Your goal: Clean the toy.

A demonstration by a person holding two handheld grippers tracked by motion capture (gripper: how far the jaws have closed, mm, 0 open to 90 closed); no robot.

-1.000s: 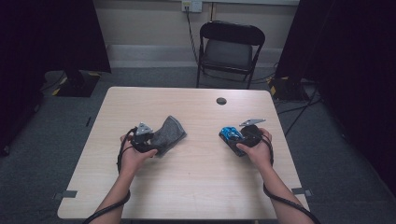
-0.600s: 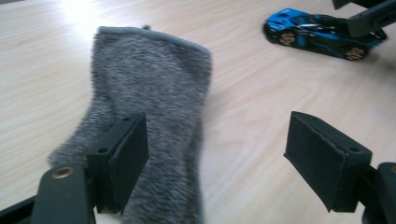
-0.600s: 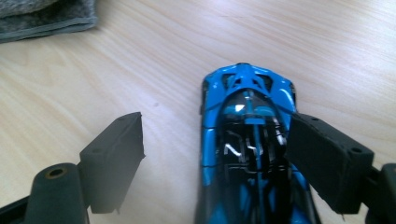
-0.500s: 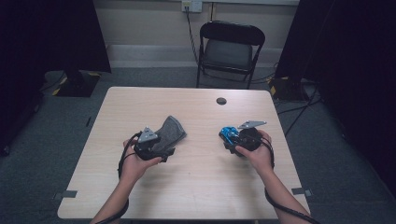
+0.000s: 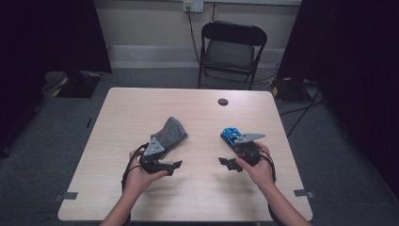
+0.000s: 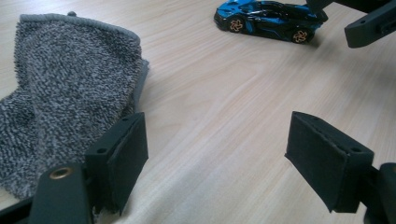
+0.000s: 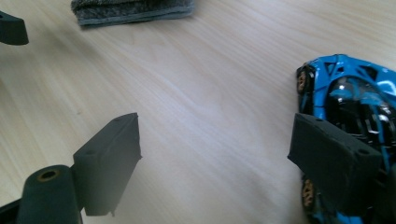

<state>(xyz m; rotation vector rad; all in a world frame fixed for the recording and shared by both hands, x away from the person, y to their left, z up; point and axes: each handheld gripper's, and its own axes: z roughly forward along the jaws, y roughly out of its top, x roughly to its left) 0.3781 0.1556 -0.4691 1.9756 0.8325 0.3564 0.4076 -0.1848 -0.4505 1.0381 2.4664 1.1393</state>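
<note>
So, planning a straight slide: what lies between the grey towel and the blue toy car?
Nothing: between grey towel and blue toy car the left gripper view shows bare table.

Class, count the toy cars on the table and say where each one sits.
1. The blue toy car sits on the table's right half, just beyond the right tool, well apart from the grey towel. None seems hidden.

The tabletop (image 5: 197,197) is light wood with rounded corners. On it lie a folded grey towel (image 5: 170,133) at the left, a blue toy car (image 5: 230,134) at the right, well apart, and a small dark round disc (image 5: 223,101) near the far edge.
</note>
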